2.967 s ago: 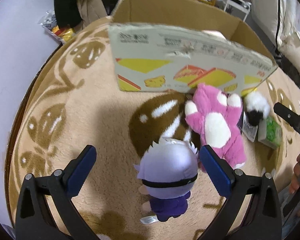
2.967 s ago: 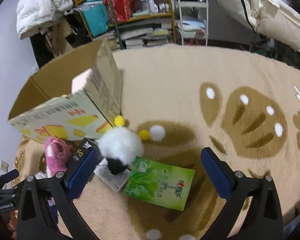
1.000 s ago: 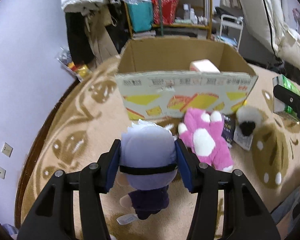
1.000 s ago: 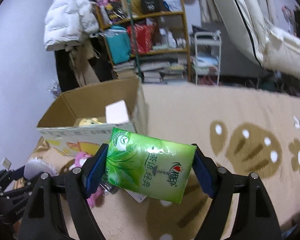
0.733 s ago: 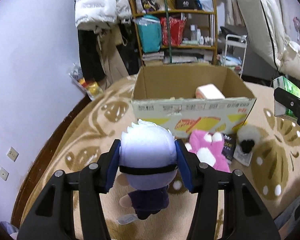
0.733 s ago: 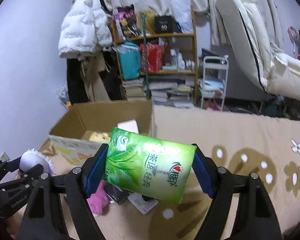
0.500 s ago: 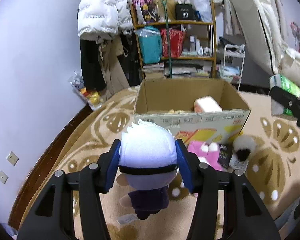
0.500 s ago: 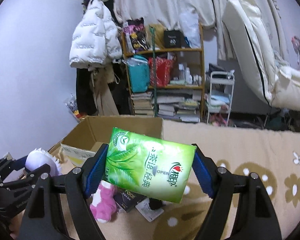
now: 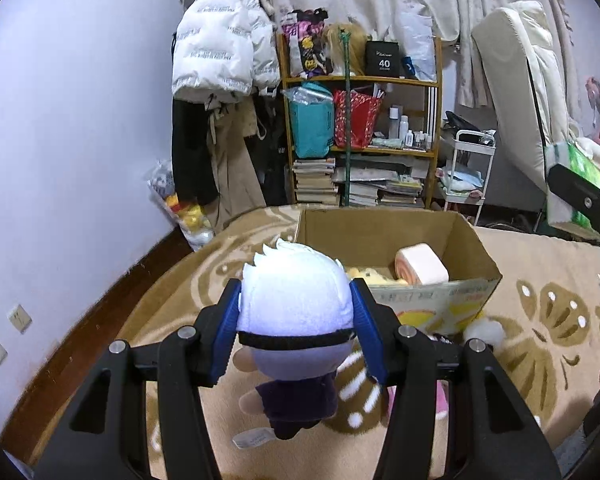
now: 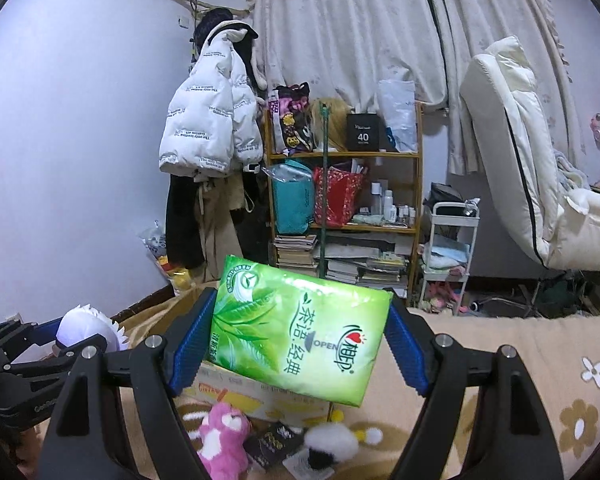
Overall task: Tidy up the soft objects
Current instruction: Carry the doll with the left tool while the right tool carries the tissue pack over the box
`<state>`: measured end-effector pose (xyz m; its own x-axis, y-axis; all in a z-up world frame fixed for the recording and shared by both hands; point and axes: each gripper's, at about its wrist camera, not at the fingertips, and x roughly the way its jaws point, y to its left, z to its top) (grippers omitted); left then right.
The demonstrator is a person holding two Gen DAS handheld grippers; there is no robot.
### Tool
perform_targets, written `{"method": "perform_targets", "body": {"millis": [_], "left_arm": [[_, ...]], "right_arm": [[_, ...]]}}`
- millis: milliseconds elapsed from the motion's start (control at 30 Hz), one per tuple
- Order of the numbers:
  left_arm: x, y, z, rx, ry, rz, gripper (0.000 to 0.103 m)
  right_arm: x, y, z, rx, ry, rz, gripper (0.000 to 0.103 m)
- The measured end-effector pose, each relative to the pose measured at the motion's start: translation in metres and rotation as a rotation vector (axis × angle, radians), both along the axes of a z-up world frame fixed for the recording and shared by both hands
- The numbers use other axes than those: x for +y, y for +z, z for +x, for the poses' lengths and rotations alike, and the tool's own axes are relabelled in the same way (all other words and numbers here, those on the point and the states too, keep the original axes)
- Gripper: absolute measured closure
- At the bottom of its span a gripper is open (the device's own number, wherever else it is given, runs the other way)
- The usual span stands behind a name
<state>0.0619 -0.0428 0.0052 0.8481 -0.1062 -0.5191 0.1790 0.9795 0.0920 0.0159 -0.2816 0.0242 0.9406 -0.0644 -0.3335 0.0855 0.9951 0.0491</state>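
Left tongs clamped on doll, right tongs on tissue pack, box mostly hidden.

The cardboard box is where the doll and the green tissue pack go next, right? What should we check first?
1. Left tool pinching the white-haired doll by its head: ok.
2. Right tool clamped on both ends of the green tissue pack: ok.
3. Cardboard box open on top: ok.
4. Room in the box beside the pink roll and the yellow toy: cannot tell, the near wall hides most of the inside.
5. Both items lifted off the rug: ok.
6. Pink plush on the rug, outside the box: not ok, not yet packed.
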Motion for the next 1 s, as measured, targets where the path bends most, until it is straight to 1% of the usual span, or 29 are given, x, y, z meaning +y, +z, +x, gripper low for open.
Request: {"method": "perform_targets", "body": {"millis": [67,200,300,367,500,700,1000], "left_arm": [[-0.001,0.005,0.005,-0.021,0.004,0.008,0.051],[0.0,0.015,0.022,-0.026,0.002,-0.023,0.051],[0.001,0.018,0.033,-0.039,-0.002,-0.023,0.051],[0.001,0.018,0.039,-0.047,0.001,-0.006,0.051],[0.0,0.016,0.057,-0.025,-0.01,-0.018,0.051],[-0.019,0.01,0.073,-0.03,-0.043,0.03,0.051],[-0.041,-0.016,0.088,0.0,-0.071,0.042,0.051]], "right_arm": [[0.0,0.004,0.008,0.001,0.002,0.005,0.019],[-0.003,0.007,0.025,0.003,0.006,0.014,0.019],[-0.007,0.006,0.04,0.015,0.012,0.03,0.019],[-0.011,0.004,0.049,0.023,0.014,0.049,0.019],[-0.017,-0.001,0.065,0.036,0.015,0.046,0.019],[-0.023,-0.007,0.082,0.049,0.02,0.029,0.019],[-0.027,-0.038,0.099,0.133,0.029,0.023,0.019]]}}
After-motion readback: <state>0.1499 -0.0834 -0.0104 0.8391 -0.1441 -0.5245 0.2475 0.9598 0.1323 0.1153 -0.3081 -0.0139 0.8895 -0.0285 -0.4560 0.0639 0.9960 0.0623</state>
